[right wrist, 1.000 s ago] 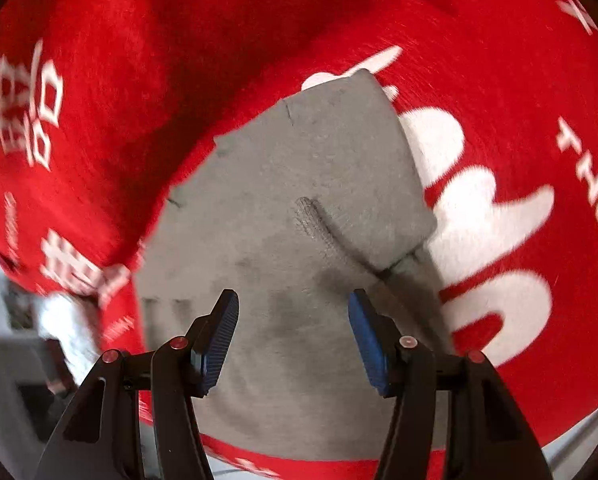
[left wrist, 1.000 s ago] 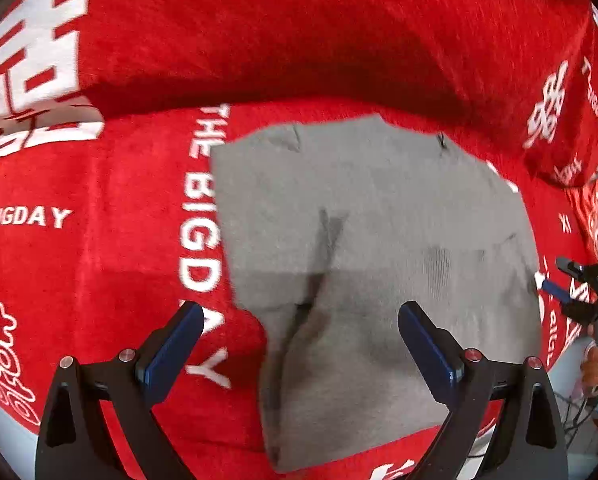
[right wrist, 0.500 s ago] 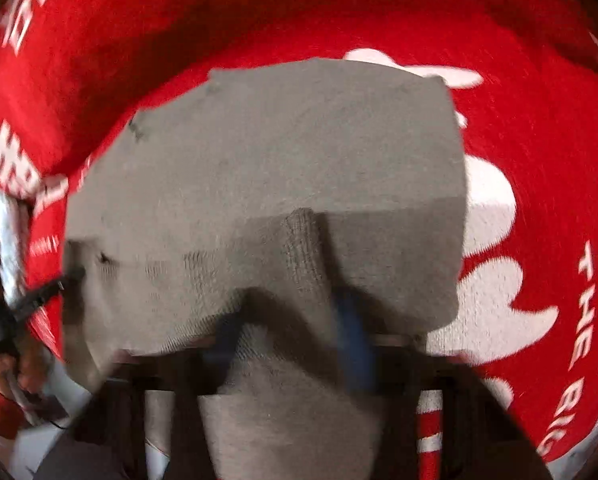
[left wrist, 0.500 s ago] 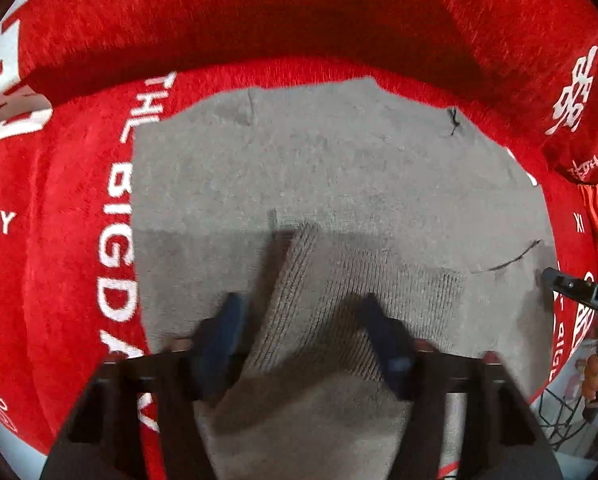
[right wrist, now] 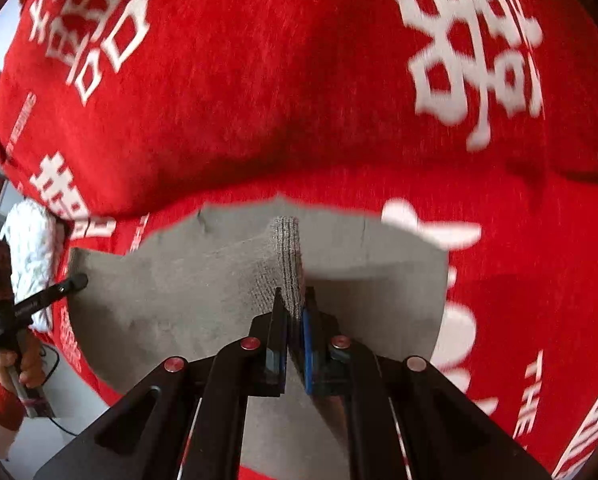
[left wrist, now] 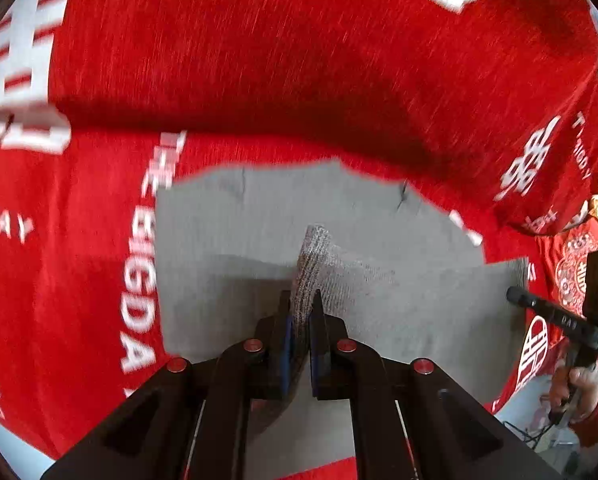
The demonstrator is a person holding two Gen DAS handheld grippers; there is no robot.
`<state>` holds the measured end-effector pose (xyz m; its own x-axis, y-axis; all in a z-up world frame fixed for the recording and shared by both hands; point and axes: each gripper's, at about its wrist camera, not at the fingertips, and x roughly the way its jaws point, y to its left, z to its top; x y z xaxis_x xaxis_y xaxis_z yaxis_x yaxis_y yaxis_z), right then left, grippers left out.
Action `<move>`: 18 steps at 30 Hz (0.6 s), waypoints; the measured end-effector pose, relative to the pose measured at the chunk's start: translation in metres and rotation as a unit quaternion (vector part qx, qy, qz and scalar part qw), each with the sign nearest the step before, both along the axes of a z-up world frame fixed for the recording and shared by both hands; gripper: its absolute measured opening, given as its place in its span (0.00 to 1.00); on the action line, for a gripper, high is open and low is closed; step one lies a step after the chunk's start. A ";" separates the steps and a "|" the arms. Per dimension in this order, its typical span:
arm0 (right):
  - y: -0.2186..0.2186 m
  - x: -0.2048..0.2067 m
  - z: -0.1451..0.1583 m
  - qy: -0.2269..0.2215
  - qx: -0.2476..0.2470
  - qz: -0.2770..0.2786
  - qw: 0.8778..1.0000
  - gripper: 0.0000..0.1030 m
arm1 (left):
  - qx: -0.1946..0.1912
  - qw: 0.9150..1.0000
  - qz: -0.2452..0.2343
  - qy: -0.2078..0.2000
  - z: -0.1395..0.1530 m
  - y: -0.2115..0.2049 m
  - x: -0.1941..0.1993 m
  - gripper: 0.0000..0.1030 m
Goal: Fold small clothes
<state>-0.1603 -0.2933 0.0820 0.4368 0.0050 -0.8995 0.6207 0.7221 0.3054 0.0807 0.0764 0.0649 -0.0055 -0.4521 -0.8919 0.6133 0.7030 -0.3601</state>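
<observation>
A grey knit garment [left wrist: 235,248] lies on a red sofa seat, its near edge lifted. My left gripper [left wrist: 301,308] is shut on a ribbed corner [left wrist: 313,264] of the garment's near edge. My right gripper [right wrist: 293,304] is shut on the other ribbed corner [right wrist: 289,256] of the same grey garment [right wrist: 171,288]. The lifted edge stretches between the two grippers. The right gripper shows at the right of the left wrist view [left wrist: 559,320]; the left gripper shows at the left of the right wrist view [right wrist: 39,300].
The red sofa cover [left wrist: 259,60] with white lettering rises behind as a backrest [right wrist: 259,80]. A white fluffy object [right wrist: 31,248] sits at the sofa's left end. Pale floor [right wrist: 59,440] lies below the seat's front edge.
Both grippers were open over the garment's near edge, then closed on its ribbed corners and lifted them. The views have pulled back and up with the fabric.
</observation>
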 end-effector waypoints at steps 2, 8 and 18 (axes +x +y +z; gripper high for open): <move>-0.013 0.014 -0.014 0.007 -0.002 -0.003 1.000 0.07 | -0.012 1.000 -0.001 -0.016 0.010 -0.009 0.010 0.08; -0.038 0.043 -0.086 0.049 0.026 -0.020 0.998 0.07 | 0.022 0.999 0.017 -0.046 -0.022 -0.055 0.048 0.08; -0.050 0.042 -0.119 0.055 0.053 -0.056 0.996 0.06 | 0.105 0.993 0.032 -0.050 -0.108 -0.079 0.063 0.08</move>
<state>-0.1180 -0.3436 -0.0373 0.3397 0.0595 -0.9387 0.7288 0.6142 0.3027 0.1437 -0.0026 -0.0429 0.1110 -0.2526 -0.9612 0.5898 0.7952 -0.1408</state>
